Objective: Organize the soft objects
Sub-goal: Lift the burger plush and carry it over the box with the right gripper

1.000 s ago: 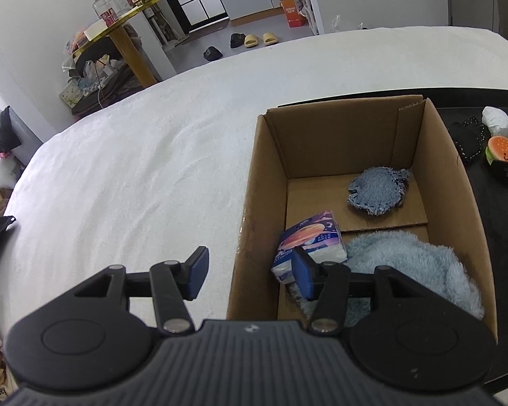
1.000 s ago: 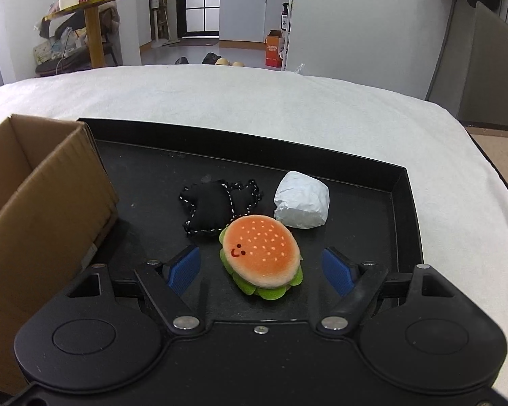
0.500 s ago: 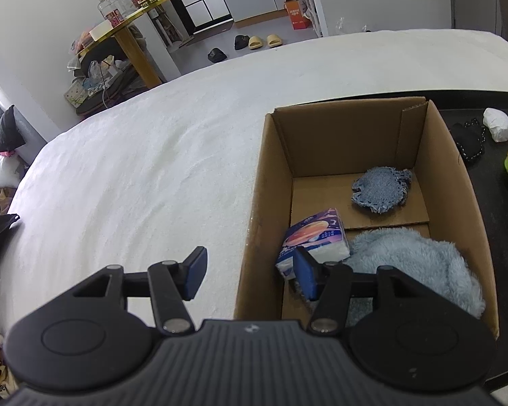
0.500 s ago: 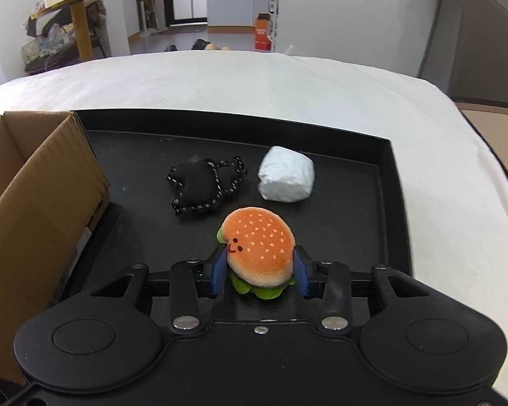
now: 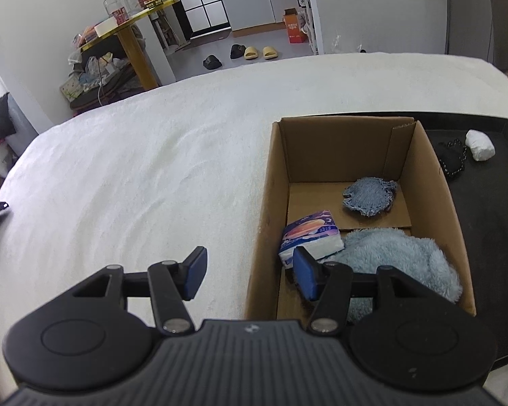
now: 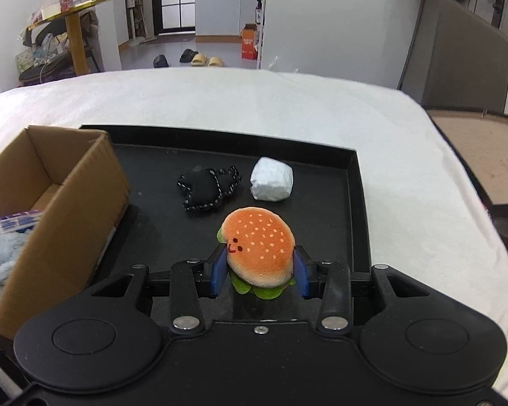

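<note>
Right claw (image 6: pixel 260 276) just closed on burger plush (image 6: pixel 258 247), blue pads pinching both sides, above black tray (image 6: pixel 354 182). Black pouch (image 6: pixel 207 188) and white bundle (image 6: pixel 271 183) lying on tray beyond. Left claw (image 5: pixel 249 275) spread, empty, over near left wall of cardboard box (image 5: pixel 266 216) holding tissue pack (image 5: pixel 311 237), fluffy blue cloth (image 5: pixel 399 257), denim piece (image 5: pixel 371 195).

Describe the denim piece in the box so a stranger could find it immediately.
Start at the open cardboard box on the white bed cover, left of the black tray. On its floor toward the far wall lies the denim patch, flat and frayed at the edges. Unlike the fluffy pale-blue plush and the printed tissue pack nearer the camera, it is thin woven fabric.
</note>
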